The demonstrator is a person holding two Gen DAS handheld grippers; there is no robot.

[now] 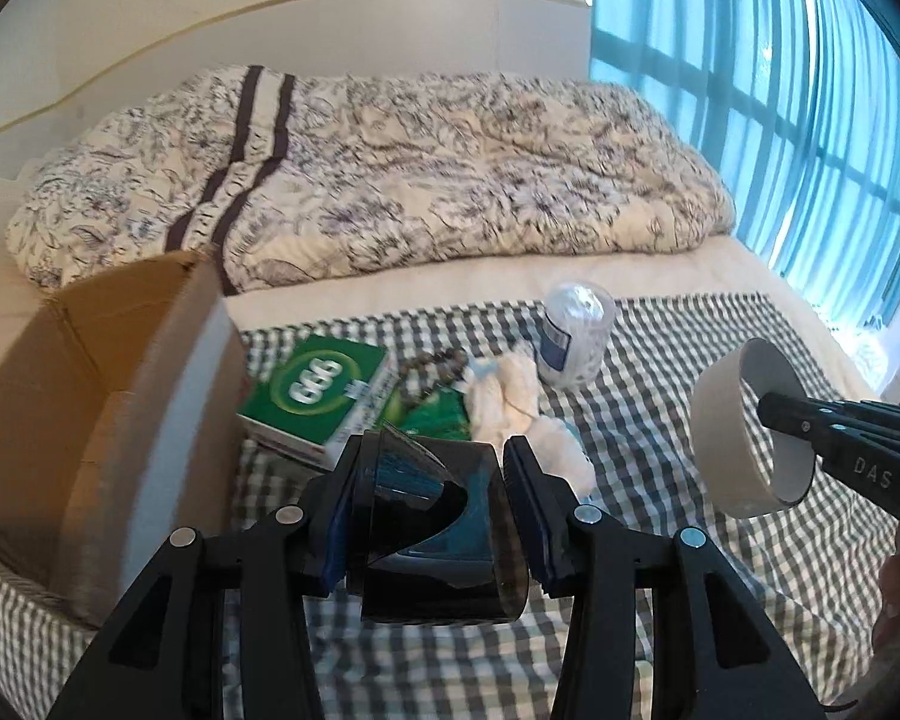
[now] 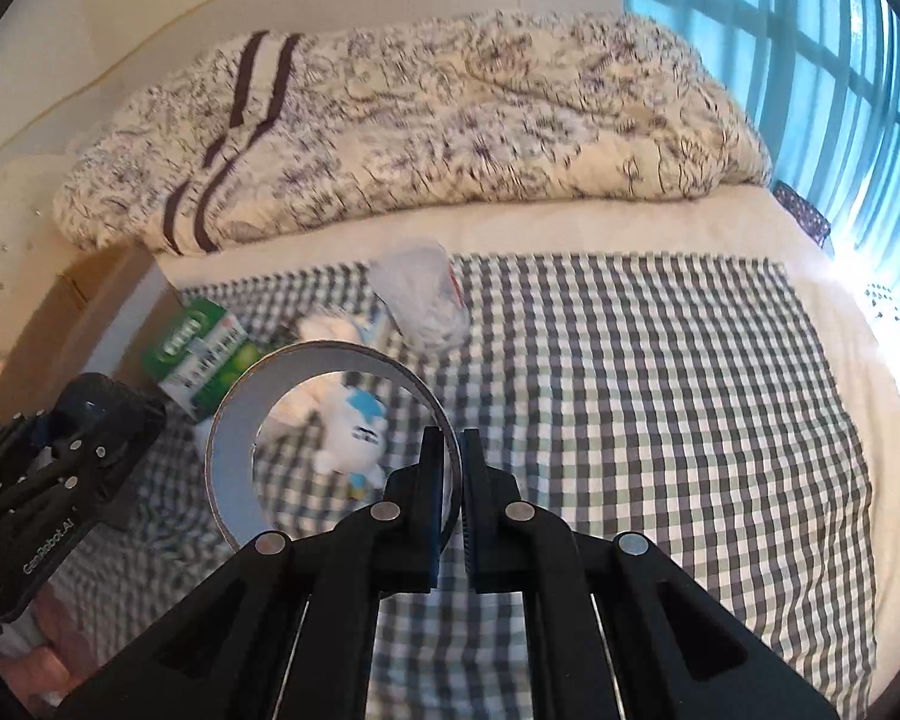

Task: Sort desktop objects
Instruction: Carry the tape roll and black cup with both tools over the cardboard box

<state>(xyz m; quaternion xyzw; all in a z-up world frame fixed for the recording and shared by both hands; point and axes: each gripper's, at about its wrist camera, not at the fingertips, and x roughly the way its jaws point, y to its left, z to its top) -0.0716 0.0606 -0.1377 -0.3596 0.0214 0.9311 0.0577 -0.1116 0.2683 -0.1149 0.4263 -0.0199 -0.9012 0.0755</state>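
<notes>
Sitting at nine o'clock on the checked cloth (image 1: 690, 360), the open cardboard box (image 1: 90, 372) waits beside the green packet (image 1: 315, 393). The left gripper (image 1: 435, 516) clamps a dark tape dispenser (image 1: 444, 540) at six o'clock, and the right gripper (image 2: 450, 468) pinches the tape roll (image 2: 234, 420) by its rim.

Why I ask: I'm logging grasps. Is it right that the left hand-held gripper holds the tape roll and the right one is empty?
Not quite. The left hand-held gripper holds a dark container; the right hand-held gripper pinches the tape roll, as the right wrist view shows.
</notes>
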